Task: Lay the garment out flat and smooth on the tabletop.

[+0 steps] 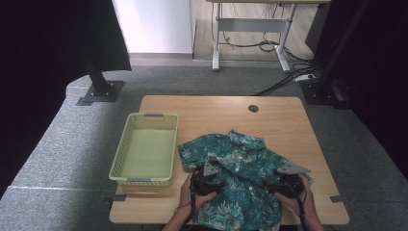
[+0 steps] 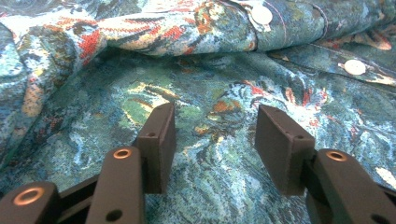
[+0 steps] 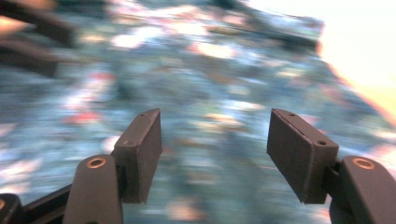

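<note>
A teal shirt with a floral print lies rumpled on the near half of the wooden table, collar toward the far side. A person's hands hold both grippers over its lower part. My left gripper sits on the shirt's left side. In the left gripper view it stands open just above the fabric, nothing between the pads, two white buttons beyond. My right gripper is at the shirt's right edge. In the blurred right gripper view it is open over the cloth.
A pale yellow-green plastic basket stands empty on the table's left side, next to the shirt's left sleeve. A cable hole is near the table's far edge. Bare wood shows behind the shirt and to its right.
</note>
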A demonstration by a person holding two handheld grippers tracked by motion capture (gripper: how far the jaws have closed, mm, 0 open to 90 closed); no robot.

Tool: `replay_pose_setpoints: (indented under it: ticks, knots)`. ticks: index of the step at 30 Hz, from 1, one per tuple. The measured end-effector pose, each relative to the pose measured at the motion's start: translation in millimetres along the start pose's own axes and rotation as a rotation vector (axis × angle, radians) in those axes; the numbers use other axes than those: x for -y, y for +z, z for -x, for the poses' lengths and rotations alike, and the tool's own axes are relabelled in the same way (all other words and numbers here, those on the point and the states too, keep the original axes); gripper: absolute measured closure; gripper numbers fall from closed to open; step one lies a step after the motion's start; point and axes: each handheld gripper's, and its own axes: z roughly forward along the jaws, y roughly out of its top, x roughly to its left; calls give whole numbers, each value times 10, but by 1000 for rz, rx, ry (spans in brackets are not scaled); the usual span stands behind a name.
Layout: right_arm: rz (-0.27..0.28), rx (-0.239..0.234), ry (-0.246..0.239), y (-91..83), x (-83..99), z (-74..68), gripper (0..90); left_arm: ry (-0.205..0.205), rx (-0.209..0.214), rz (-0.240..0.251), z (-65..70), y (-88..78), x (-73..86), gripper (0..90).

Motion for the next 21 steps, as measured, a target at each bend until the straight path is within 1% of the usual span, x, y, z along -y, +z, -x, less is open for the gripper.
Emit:
replay_pose_setpoints:
  ticks: [1, 3, 5, 7, 9, 10, 13, 15, 17, 19, 21]
  knots:
    - [-11, 29, 12, 28, -6, 111, 356, 5, -6, 1, 13, 4, 2, 466]
    - [-58, 74, 0, 147, -22, 322, 354, 32, -24, -7, 51, 13, -4, 447]
    - [-115, 85, 3, 288, -27, 513, 347, 61, -40, -14, 83, 20, -3, 427]
    - [-140, 84, 16, 379, -24, 650, 342, 77, -52, -18, 104, 22, -1, 418]
    - [-152, 71, 19, 430, -27, 730, 327, 83, -54, -20, 110, 24, -1, 414]
    - [-149, 64, 23, 443, -26, 761, 324, 82, -53, -20, 109, 24, -1, 411]
    - [-137, 63, 49, 446, -22, 834, 322, 77, -50, -18, 104, 21, 1, 411]
    - [-131, 66, 58, 436, -14, 869, 316, 78, -54, -18, 110, 16, 7, 411]
    - [-116, 89, 66, 404, -12, 897, 316, 80, -57, -19, 115, 11, 12, 411]
    - [-100, 80, 90, 363, -6, 941, 322, 78, -56, -19, 112, 8, 13, 411]
    - [-99, 77, 100, 343, 9, 984, 326, 74, -52, -17, 106, 7, 13, 412]
